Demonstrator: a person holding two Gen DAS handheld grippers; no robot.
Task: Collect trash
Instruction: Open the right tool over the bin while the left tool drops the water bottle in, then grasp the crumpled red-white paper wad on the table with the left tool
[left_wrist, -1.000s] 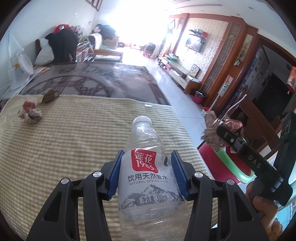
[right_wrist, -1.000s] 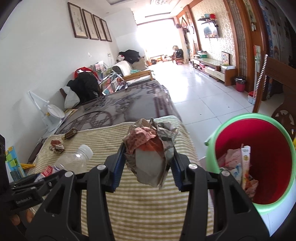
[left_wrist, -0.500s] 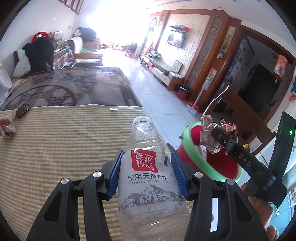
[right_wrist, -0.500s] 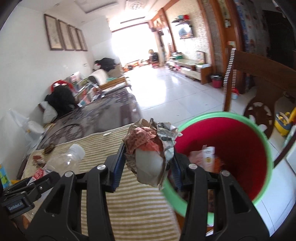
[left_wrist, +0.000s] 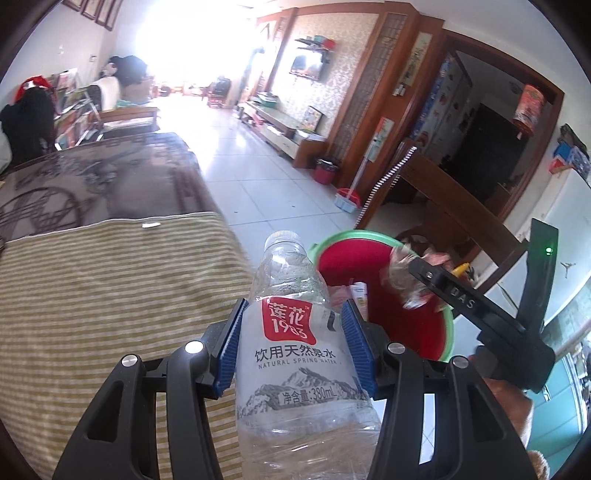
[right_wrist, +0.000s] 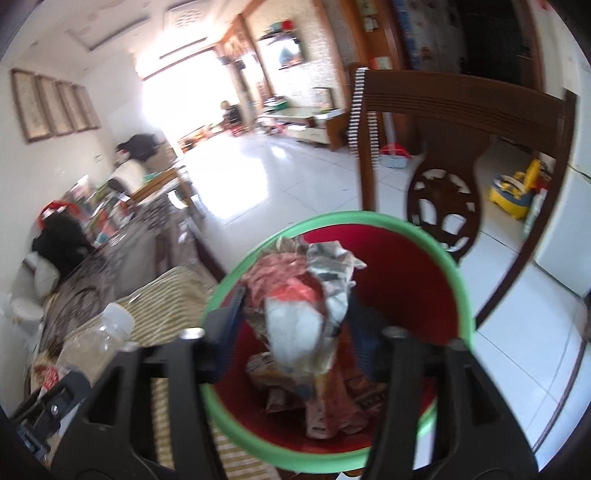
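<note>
A clear water bottle with a red label sits upright between the blue pads of my left gripper, which is shut on it near the striped table's right edge. A red bin with a green rim stands just beyond; it also shows in the left wrist view. My right gripper hangs over the bin's mouth, its jaws opening. The crumpled wrapper wad is between them, clear of both pads. Several pieces of trash lie on the bin's bottom. From the left wrist the wad looks blurred.
The table wears a green-striped cloth, with a dark glass tabletop behind. A wooden chair stands right behind the bin. A small red bucket and a dustpan sit on the tiled floor, a yellow toy at the right.
Both grippers swung right, off the table toward the bin. The right gripper came over the bin's mouth, its jaws spread and the wad came loose. The bottle stayed gripped.
</note>
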